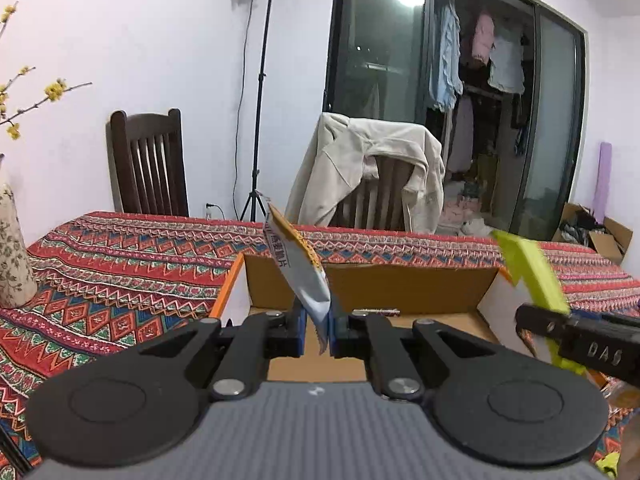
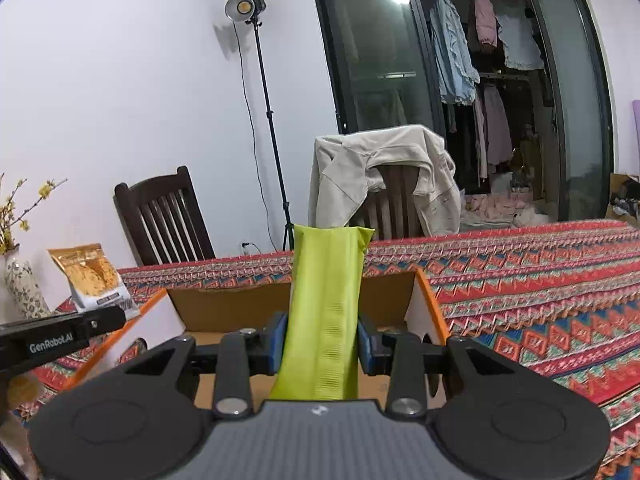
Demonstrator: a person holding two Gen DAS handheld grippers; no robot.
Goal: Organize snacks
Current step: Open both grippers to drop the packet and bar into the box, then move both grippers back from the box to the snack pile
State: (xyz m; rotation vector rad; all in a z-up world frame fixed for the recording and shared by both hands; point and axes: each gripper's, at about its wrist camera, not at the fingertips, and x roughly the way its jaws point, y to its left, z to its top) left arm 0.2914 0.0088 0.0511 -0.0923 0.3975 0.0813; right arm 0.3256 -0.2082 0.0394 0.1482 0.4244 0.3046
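Observation:
My left gripper (image 1: 318,330) is shut on the bottom edge of a white and orange snack packet (image 1: 298,268), which stands up tilted to the left above an open cardboard box (image 1: 400,286). In the right wrist view that packet (image 2: 96,276) shows its golden printed face at the far left, above the left gripper's black finger. My right gripper (image 2: 322,340) is shut on a long lime-green snack pack (image 2: 326,300) that rises upright over the same box (image 2: 224,308). From the left wrist view the green pack (image 1: 532,272) hangs at the right, over the box's right wall.
The box sits on a table under a red patterned cloth (image 1: 120,280). A floral vase (image 1: 12,256) with yellow blossoms stands at the table's left end. Behind the table are a dark wooden chair (image 1: 150,168), a chair draped with a beige jacket (image 1: 372,172) and a light stand (image 1: 260,92).

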